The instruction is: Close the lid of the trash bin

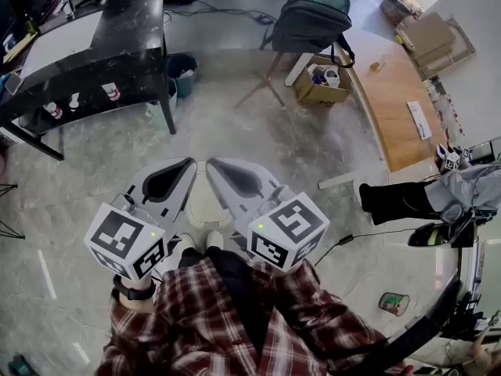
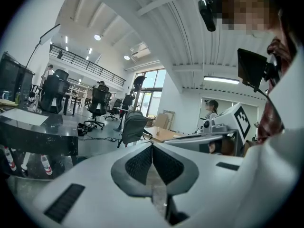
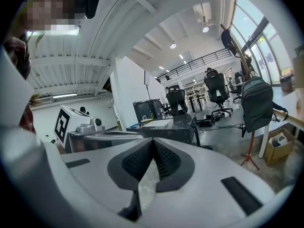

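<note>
**Item: two hand-held claws over a floor bin, head view and both gripper views.**

- **Left claw** point(image 1: 186, 165): pads pressed together at the tip point(image 2: 152, 146), with nothing between them. It is held level and looks out across the room.
- **Right claw** point(image 1: 213, 164): pads likewise pressed together point(image 3: 153, 141) and empty. It sits just beside the left claw, tips nearly meeting.
- **Trash bin** point(image 1: 206, 204): a pale cream body on the floor, judged to be the bin seen from straight above.
  - It stands right in front of the person's white shoes point(image 1: 188, 243).
  - It lies directly below the two claws, between them, and touches neither as far as can be seen. Neither gripper view shows it.
- **Lid**: the strip showing between the claws is smooth and pale, with no dark opening.
  - That fits a lid already down.
  - The claws cover both flanks, so a lid standing up behind them cannot be ruled out.
- **Handling note (judgement)**:
  - Tip the claws downward first, so that the bin comes into their own views.
  - If the lid is up, pressed-together pads make a good blunt pusher. Set them on the lid's free edge, far from the hinge, and lower it slowly until it seats, so the light bin does not tip or slide.
  - If the lid is seated, no push is wanted.
- **Also present**: a teal bucket point(image 1: 182, 69) by the black tabletop point(image 1: 117, 30), well apart.
</note>
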Demonstrator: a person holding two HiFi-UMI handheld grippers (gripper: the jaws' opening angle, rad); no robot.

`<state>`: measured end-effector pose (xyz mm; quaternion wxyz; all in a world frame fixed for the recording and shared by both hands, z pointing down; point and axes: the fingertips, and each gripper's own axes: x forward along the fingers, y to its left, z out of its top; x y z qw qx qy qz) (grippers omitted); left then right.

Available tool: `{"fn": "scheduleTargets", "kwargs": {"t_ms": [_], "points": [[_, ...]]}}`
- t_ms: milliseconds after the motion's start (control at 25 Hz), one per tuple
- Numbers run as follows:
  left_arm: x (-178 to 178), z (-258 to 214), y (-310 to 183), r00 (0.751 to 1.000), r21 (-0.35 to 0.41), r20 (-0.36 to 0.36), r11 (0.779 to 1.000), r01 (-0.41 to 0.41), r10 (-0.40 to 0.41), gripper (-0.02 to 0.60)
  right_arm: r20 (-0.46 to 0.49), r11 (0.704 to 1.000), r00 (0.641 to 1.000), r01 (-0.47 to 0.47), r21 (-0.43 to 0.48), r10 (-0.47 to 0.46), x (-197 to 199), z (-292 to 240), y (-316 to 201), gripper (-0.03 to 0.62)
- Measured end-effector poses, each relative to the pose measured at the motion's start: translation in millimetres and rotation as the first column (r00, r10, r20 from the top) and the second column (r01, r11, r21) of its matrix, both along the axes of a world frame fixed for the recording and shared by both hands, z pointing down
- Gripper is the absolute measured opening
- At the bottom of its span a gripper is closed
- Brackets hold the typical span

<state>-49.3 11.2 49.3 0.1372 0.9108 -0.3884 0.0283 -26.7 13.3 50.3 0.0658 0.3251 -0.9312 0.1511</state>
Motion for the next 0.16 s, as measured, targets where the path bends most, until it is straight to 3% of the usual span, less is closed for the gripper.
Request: {"fn": "scheduleTargets", "kwargs": {"t_ms": [160], "points": [[-7.6,2.5,-3.5,1.000,0.000,0.010,1.000,0.028,-0.028,0.012,0.011,1.000,1.000,0.027,0.002,-0.027,-7.6,3.8,-7.0,0.012]]}}
